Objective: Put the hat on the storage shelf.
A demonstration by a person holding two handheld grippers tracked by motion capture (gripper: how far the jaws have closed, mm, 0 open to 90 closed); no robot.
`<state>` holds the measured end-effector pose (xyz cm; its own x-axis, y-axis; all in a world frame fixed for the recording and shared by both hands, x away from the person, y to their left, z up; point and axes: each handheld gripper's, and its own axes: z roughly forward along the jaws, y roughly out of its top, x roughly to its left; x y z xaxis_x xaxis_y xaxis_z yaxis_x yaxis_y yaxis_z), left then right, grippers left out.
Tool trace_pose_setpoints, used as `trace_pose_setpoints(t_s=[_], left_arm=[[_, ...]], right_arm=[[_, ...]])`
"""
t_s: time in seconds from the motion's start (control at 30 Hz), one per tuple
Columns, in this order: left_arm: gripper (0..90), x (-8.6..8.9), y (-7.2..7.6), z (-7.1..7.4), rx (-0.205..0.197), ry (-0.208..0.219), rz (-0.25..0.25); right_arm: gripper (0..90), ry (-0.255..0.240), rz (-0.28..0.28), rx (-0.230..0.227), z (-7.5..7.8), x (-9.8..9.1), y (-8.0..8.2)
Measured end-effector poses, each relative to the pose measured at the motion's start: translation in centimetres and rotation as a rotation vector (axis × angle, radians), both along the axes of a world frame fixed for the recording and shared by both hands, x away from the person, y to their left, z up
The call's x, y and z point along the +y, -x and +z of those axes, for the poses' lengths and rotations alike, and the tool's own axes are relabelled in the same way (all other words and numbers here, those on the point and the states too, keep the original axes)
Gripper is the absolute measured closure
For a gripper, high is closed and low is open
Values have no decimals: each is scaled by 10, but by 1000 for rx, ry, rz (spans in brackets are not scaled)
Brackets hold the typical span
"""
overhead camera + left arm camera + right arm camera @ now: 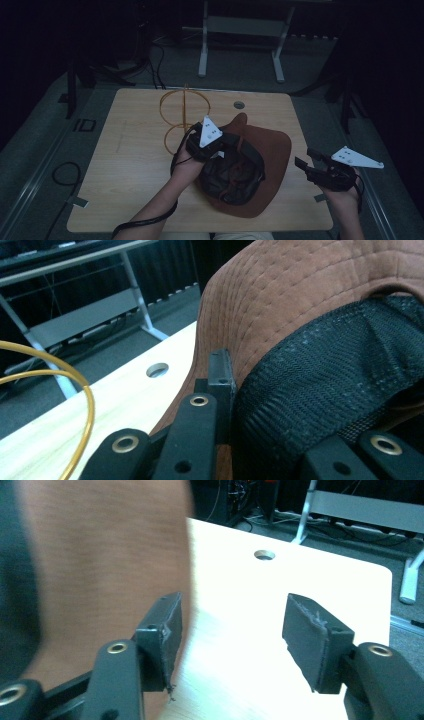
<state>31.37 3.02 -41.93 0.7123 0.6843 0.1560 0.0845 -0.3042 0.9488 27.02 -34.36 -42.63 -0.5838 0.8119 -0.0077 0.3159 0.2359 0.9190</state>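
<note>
Upturned brown hat [272, 150] in left gripper [220, 145]

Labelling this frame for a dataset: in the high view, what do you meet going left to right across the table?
Gold wire stand → left gripper → brown hat → right gripper.

Hat [95, 555] blurred in right gripper view; wire stand [75, 390] cut off at frame edge.

Bare table [125, 165] left of hat [272, 145]
</note>
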Motion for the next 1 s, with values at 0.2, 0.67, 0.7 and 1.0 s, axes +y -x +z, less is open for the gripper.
trace_pose_setpoints(t_s=[0.2, 0.67, 0.7, 1.0], left_arm=[[860, 19, 5, -1, -67, 76, -146], [859, 6, 23, 21, -103, 289, -277], [859, 6, 24, 21, -105, 305, -279], [858, -18, 39, 20, -173, 244, -346]], right_arm=[[426, -13, 51, 33, -6, 5, -11], [401, -174, 451, 24, 4, 76, -18], [407, -205, 476, 33, 4, 77, -19], [410, -152, 548, 6, 11, 111, -16]])
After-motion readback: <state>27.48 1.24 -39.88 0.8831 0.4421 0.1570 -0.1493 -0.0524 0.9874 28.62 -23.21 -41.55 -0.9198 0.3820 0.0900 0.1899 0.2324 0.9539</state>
